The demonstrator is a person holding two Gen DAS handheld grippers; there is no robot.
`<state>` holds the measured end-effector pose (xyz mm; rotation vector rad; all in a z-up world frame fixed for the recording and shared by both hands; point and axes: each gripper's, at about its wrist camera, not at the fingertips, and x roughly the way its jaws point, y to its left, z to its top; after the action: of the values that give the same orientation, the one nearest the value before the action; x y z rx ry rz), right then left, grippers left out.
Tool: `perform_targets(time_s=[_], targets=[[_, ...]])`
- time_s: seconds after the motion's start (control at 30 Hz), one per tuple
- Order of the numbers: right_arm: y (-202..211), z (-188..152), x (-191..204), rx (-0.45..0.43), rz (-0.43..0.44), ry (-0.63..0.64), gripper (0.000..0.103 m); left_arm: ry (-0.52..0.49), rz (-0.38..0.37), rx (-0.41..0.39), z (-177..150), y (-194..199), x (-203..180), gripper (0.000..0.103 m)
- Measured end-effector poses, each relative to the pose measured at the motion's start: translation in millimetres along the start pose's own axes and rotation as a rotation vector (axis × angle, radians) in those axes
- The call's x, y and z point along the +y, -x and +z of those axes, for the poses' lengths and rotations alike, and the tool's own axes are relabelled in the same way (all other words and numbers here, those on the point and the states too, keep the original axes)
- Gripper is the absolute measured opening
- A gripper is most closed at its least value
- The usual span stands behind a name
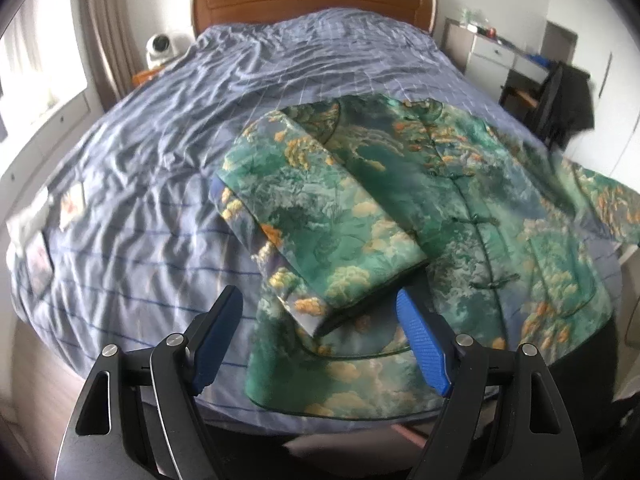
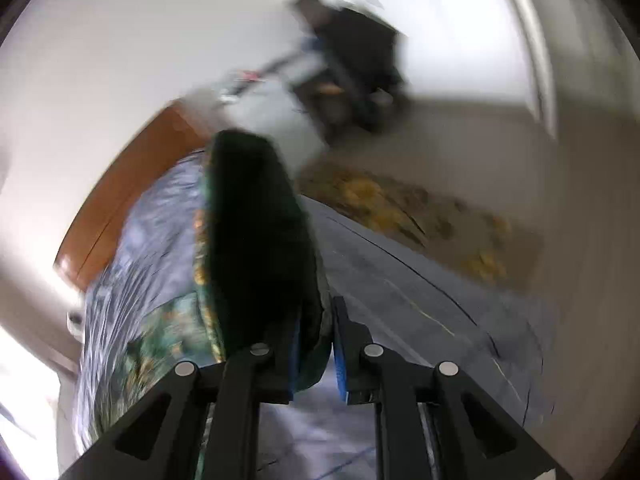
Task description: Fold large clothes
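A white fan [image 1: 159, 49] sits beside the wooden headboard [image 1: 312, 2].

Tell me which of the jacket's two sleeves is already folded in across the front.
The sleeve nearest the left gripper lies folded across the jacket; the other sleeve stretches outward past the bed's edge.

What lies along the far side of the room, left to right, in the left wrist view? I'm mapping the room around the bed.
Window → small white fan → wooden headboard → white desk → dark garment on a chair.
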<state>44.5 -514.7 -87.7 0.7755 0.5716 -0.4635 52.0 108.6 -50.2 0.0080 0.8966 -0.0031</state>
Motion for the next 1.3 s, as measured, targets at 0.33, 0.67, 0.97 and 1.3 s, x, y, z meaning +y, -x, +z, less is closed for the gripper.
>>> perform_targets(time_s=[0.33,0.67,0.97,1.3], targets=[[-54.7,-17.9,-73.6,0.083,-0.129,-0.128,0.038,-0.317,0.049,0.017,2.3,-25.6,-37.0,0.091],[-13.6,-21.2,-63.4,0.038,-0.196,-0.015,0.064,-0.588,0.034,0.076,1.2,-90.8,-53.0,0.091],[34.2,-33.5,-36.3,0.001,-0.250,0.152,0.064,-0.604,-0.036,0.107,8.3,-129.4,-38.5,0.098],[40.9,-71.6,43.5,0.042,-0.111,0.359,0.065,-0.496,-0.171,0.121,24.2,-106.9,-18.5,0.005]])
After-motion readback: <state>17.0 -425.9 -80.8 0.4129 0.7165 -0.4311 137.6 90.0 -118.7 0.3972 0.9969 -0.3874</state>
